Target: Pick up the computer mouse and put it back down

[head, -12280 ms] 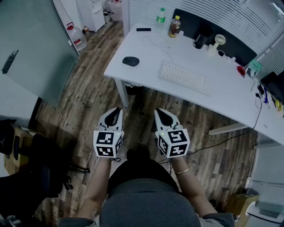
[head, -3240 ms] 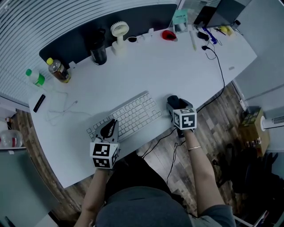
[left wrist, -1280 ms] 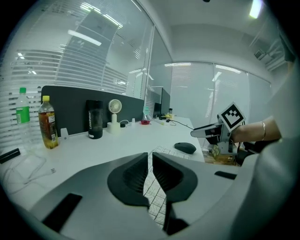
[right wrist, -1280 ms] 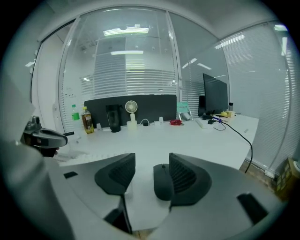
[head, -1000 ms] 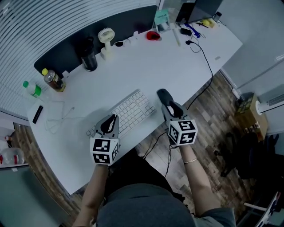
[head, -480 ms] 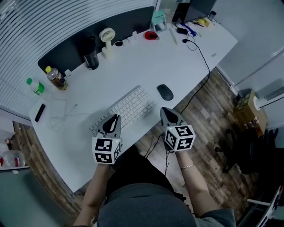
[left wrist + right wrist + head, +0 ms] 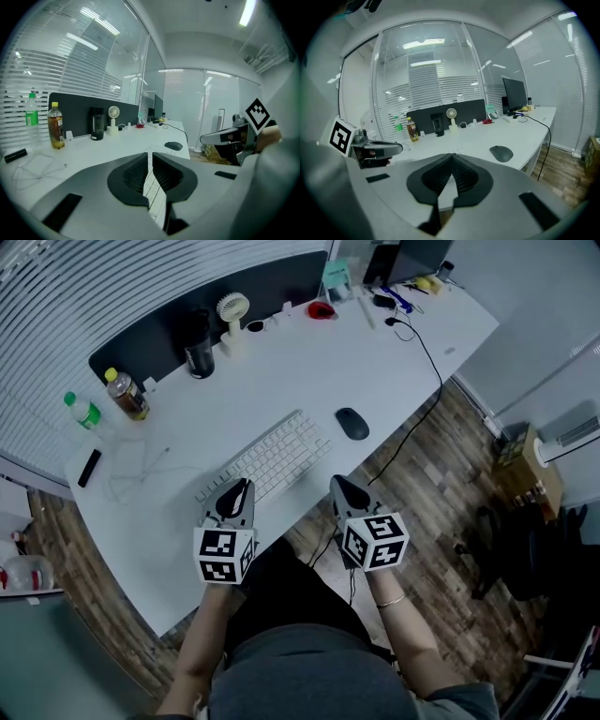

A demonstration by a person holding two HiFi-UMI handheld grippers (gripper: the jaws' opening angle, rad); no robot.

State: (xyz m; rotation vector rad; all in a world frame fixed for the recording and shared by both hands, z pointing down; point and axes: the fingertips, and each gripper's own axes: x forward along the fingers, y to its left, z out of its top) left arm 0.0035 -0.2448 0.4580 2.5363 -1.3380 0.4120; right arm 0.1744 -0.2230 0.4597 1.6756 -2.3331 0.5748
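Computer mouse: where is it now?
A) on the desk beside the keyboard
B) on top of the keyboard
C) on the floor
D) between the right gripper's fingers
A: the mouse lies on the desk beside the keyboard, apart from the right gripper, which is shut on nothing.

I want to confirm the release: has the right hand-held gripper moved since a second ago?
Yes. The right hand-held gripper has pulled back from the mouse to the front edge of the desk, toward the person; the mouse lies free beside the keyboard.
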